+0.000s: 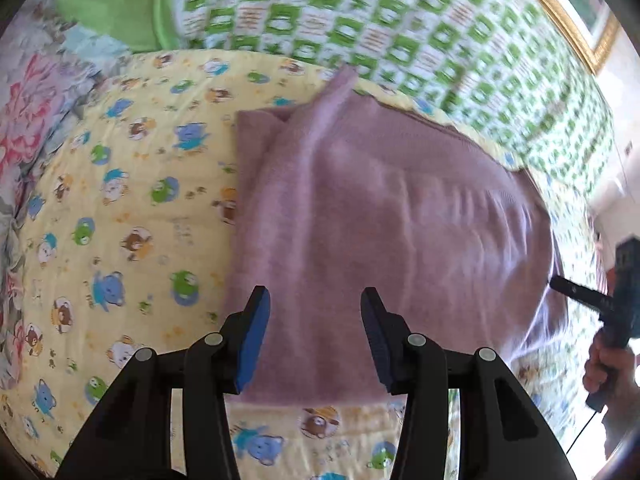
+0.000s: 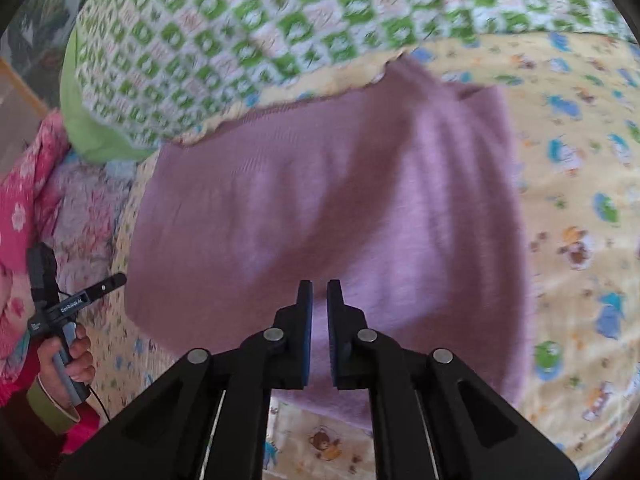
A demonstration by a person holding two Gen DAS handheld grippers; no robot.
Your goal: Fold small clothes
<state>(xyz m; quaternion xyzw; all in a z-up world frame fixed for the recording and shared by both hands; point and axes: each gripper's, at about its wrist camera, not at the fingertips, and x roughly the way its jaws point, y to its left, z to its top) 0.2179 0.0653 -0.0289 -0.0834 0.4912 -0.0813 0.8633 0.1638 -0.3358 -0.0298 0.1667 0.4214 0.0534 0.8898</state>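
Mauve knit garment (image 1: 380,216) on yellow cartoon-bear sheet (image 1: 120,208), beside green-and-white checked quilt (image 1: 360,20).

- We counted one mauve knitted garment (image 1: 360,208), lying at the centre.
- We saw two grippers: the left gripper (image 1: 316,340) at six o'clock, the right gripper (image 2: 320,332) likewise.
- We counted one yellow bear-print sheet (image 1: 120,184) and one green checked quilt (image 1: 360,12) at twelve o'clock.

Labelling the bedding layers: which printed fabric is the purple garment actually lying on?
The yellow animal-print sheet: the purple garment lies flat on it. The green-checked quilt sits behind, at the garment's far edge; the pink floral fabric lies off to one side.
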